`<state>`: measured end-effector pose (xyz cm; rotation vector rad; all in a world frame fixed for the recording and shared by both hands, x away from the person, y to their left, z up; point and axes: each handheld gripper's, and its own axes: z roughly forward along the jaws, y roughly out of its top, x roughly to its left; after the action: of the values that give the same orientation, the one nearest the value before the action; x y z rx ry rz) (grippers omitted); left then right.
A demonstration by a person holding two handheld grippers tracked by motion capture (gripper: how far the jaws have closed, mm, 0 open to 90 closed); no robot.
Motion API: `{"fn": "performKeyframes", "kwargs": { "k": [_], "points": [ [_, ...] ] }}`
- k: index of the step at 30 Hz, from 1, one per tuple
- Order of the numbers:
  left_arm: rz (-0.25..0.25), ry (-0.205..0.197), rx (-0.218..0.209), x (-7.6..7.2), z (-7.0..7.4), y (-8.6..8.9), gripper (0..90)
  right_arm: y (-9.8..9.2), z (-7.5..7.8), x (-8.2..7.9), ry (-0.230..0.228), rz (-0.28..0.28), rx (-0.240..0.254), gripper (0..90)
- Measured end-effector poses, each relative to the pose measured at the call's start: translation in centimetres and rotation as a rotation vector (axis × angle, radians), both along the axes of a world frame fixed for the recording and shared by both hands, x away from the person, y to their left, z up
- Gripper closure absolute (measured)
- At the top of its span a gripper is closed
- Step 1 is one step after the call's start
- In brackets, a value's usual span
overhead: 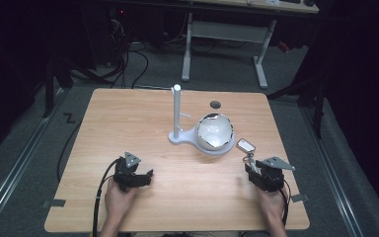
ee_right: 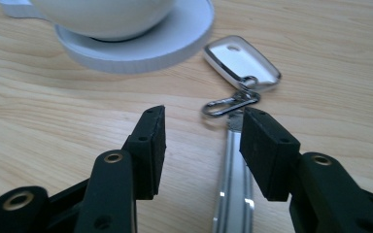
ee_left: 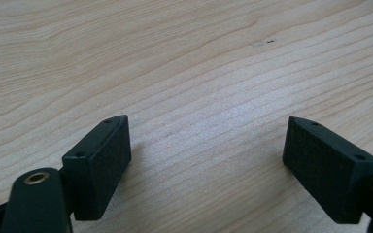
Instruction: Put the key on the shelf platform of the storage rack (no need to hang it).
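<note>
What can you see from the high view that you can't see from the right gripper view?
High view: the white post, the inside of the bowl, and the left gripper. Right gripper view: the small clip joining the silver tag to a metal strip. Both: the bowl's round white base, the wooden table, and the open right gripper.

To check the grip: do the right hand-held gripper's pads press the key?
No, the right hand-held gripper stands open; the key touches neither pad.
</note>
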<state>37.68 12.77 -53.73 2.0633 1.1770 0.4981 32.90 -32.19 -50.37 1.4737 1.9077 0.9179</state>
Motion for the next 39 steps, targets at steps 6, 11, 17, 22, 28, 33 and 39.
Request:
{"fn": "performKeyframes", "kwargs": {
  "k": [6,11,17,22,28,33,39],
  "points": [
    [-0.001,0.0,0.0,0.0,0.0,0.0,18.0,-1.2,-0.5,0.5,0.039,-0.049,0.011,53.4],
    [-0.002,0.0,-0.001,0.0,0.0,0.0,18.1,-1.7,-0.8,1.1,0.063,-0.068,0.016,55.4],
    [-0.004,0.001,-0.002,0.0,0.0,0.0,18.1,-1.6,-1.4,1.6,0.126,-0.074,-0.005,59.1],
    [-0.005,0.001,-0.002,0.0,0.0,0.0,18.1,-1.8,-1.4,2.0,0.152,-0.087,-0.015,62.0],
    [-0.006,0.0,-0.002,0.0,0.0,0.0,18.1,-2.2,-1.1,2.1,0.164,-0.096,-0.023,64.6],
    [-0.006,0.0,-0.001,0.0,0.0,0.0,18.0,-2.2,-1.6,2.2,0.178,-0.086,-0.032,67.0],
    [-0.005,0.001,0.0,0.0,0.0,0.0,17.9,-2.3,-1.8,2.0,0.159,-0.074,-0.049,74.1]
  ]
}}
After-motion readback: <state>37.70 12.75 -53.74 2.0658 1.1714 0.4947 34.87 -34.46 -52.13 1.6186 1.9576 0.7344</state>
